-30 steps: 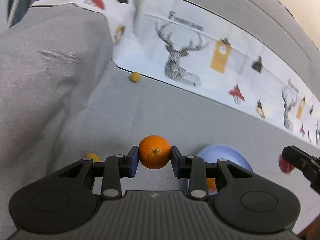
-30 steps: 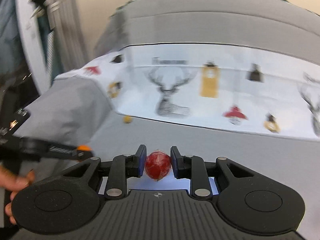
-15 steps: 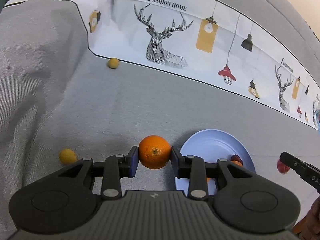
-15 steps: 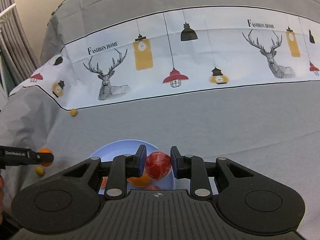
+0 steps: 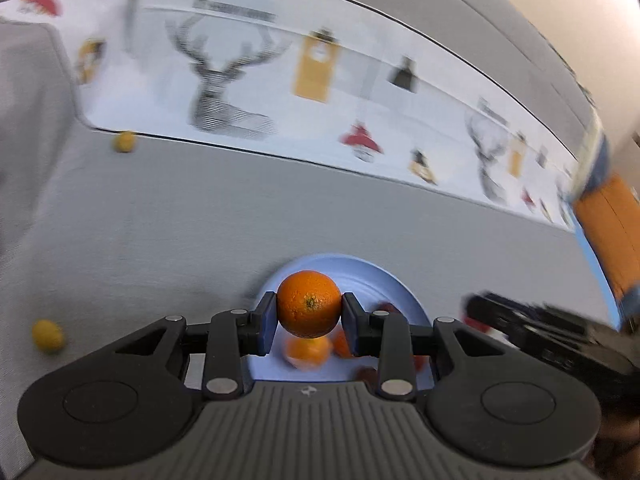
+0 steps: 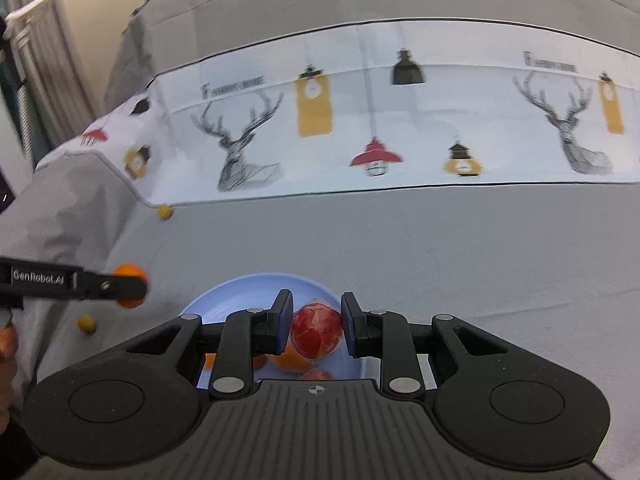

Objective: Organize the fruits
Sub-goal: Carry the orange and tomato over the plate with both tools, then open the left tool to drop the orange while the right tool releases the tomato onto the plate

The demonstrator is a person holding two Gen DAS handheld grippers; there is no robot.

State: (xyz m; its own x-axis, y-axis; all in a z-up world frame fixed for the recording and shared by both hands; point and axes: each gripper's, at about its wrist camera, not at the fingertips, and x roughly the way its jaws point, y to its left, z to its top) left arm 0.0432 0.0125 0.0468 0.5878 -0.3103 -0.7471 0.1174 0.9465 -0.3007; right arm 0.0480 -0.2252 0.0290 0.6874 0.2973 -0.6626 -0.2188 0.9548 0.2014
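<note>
My left gripper (image 5: 309, 318) is shut on an orange (image 5: 309, 303) and holds it above the near edge of a light blue plate (image 5: 360, 276). The plate holds orange and red fruits. In the right wrist view the plate (image 6: 240, 292) lies below my right gripper (image 6: 316, 322), whose jaws have parted a little around a red wrapped fruit (image 6: 317, 329) over the plate; there is a gap at each pad. The left gripper with the orange (image 6: 129, 286) shows at the left in that view.
Two small yellow fruits lie on the grey cloth: one at the left (image 5: 48, 335) and one by the printed white band (image 5: 124, 141). They show in the right wrist view too, one by the band (image 6: 164, 211) and one nearer (image 6: 86, 323). The cloth drops off at the left.
My left gripper has carried the orange rightward over the plate. My right gripper's jaws have opened slightly around the red fruit above the plate.
</note>
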